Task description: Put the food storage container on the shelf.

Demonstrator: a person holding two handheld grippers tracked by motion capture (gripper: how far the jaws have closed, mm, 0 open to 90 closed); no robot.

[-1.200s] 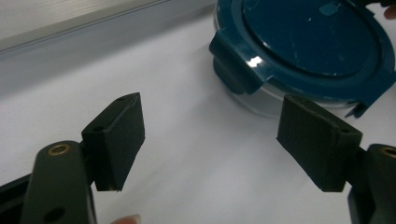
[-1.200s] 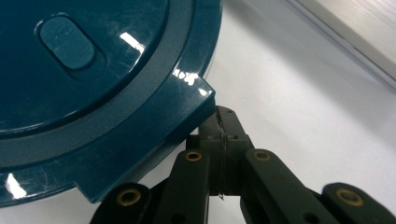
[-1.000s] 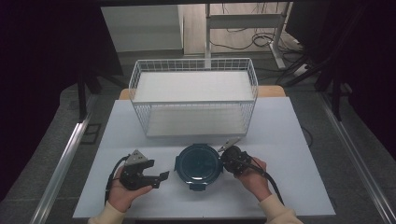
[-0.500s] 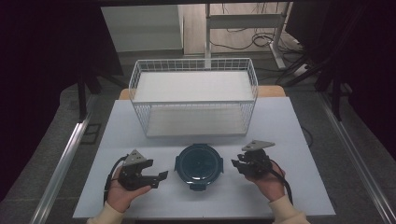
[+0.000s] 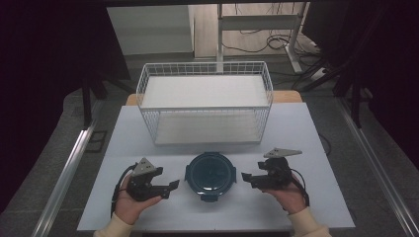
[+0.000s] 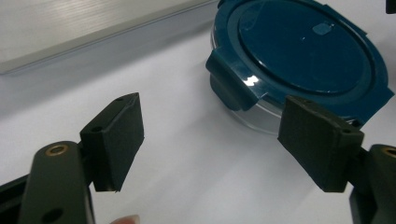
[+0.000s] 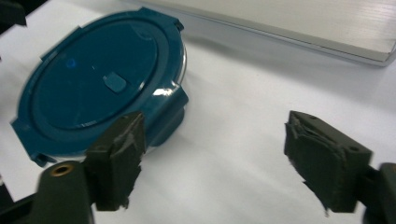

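So there's a smooth white table (image 5: 148,133) with a white wire-mesh basket (image 5: 205,106) sitting toward the back, and in front of it a round clear plastic container with a glossy dark teal snap-lid (image 5: 210,174), flat on the tabletop between the two hands. The left gripper (image 5: 173,184) and right gripper (image 5: 245,176) sit just off either side of it, not touching. Both have their matte black padded jaws spread wide and hold nothing, with bare table all around the tub's edges.
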